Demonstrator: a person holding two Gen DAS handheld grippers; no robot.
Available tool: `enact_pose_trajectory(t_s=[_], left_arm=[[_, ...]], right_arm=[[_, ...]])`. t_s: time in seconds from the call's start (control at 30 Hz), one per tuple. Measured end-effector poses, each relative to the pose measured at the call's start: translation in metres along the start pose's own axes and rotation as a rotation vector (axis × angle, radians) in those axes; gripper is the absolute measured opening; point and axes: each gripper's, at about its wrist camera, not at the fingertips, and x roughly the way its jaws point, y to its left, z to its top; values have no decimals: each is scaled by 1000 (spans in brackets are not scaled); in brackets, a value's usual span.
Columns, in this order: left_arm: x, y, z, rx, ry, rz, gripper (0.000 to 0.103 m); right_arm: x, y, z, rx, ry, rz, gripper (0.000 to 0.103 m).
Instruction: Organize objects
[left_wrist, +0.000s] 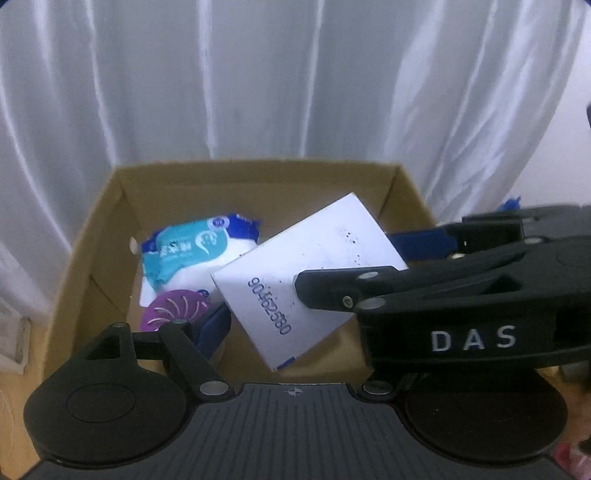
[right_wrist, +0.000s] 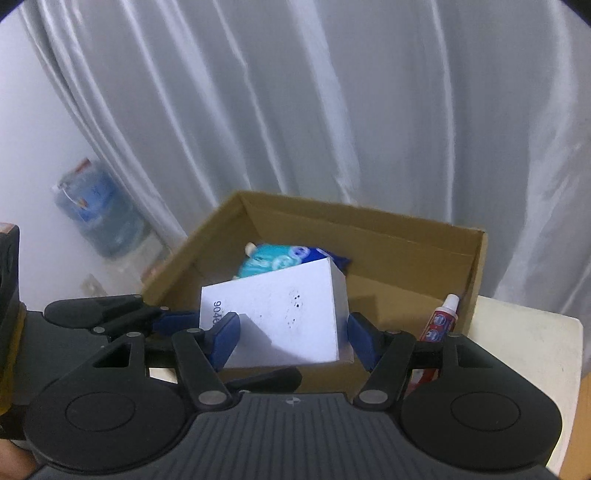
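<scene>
A white carton (left_wrist: 303, 258) with a printed number hangs tilted over an open cardboard box (left_wrist: 92, 236). My left gripper (left_wrist: 291, 332) has its blue left finger (left_wrist: 214, 325) against the carton's lower edge; its other finger is hidden behind the right gripper's black body. My right gripper (right_wrist: 291, 339) is shut on the white carton (right_wrist: 288, 314), one blue pad on each side. The left gripper's blue finger (right_wrist: 177, 319) also meets the carton's left edge in the right wrist view. Inside the box lie a blue wipes pack (left_wrist: 184, 251), a purple round disc (left_wrist: 173, 306) and a toothpaste tube (right_wrist: 441, 321).
The cardboard box (right_wrist: 476, 266) stands on a white table (right_wrist: 524, 343) against a pale curtain (right_wrist: 332, 110). A large water bottle (right_wrist: 96, 218) stands on the floor at the left. The right gripper's body (left_wrist: 472, 332) crosses the left wrist view.
</scene>
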Motion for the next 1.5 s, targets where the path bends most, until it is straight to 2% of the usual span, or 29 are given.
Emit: enact_pose_trajectory(t_s=[0.07, 0.1, 0.17, 0.3, 0.57, 0.63, 0.73, 0.8, 0.83, 0.9, 1.0, 1.07, 1.1, 1.2, 1.37, 1.5], left_arm=[[13, 5, 2, -22, 47, -5, 79], [17, 7, 2, -38, 54, -6, 83], [10, 13, -6, -49, 49, -9, 89], [-1, 18, -11, -50, 33, -29, 90], [-60, 28, -35, -75, -103, -79, 93], [-78, 28, -45, -66, -151, -72, 99], [-110, 25, -64, -45, -239, -46, 103], [-128, 21, -75, -47, -292, 12, 103], [-135, 19, -80, -54, -306, 64, 103], [-142, 16, -88, -68, -309, 164, 103], [-142, 10, -101, -53, -297, 325, 103], [-137, 8, -105, -20, -260, 406, 103], [-133, 7, -106, 8, -236, 424, 103], [-119, 6, -110, 71, -186, 393, 103], [-116, 9, -116, 27, -227, 322, 103], [-116, 7, -120, 12, -248, 302, 103]], right_arm=[[15, -8, 3, 1, 33, -6, 68], [18, -10, 4, -1, 37, -5, 67], [17, -10, -1, -9, 23, -11, 67], [7, -18, -2, 34, -9, 9, 67], [-42, -16, -15, 94, -91, 38, 68], [-56, -11, -22, 123, -113, 56, 69], [-85, 8, -40, 145, -182, 85, 83], [-100, 23, -56, 142, -236, 86, 100], [-105, 29, -63, 146, -259, 78, 103], [-114, 43, -79, 143, -305, 59, 103], [-118, 59, -100, 143, -340, -35, 103], [-115, 68, -110, 133, -331, -97, 103], [-113, 71, -114, 131, -324, -126, 103], [-111, 80, -123, 120, -308, -194, 103], [-112, 95, -141, 119, -308, -312, 103], [-108, 99, -153, 144, -294, -371, 103]])
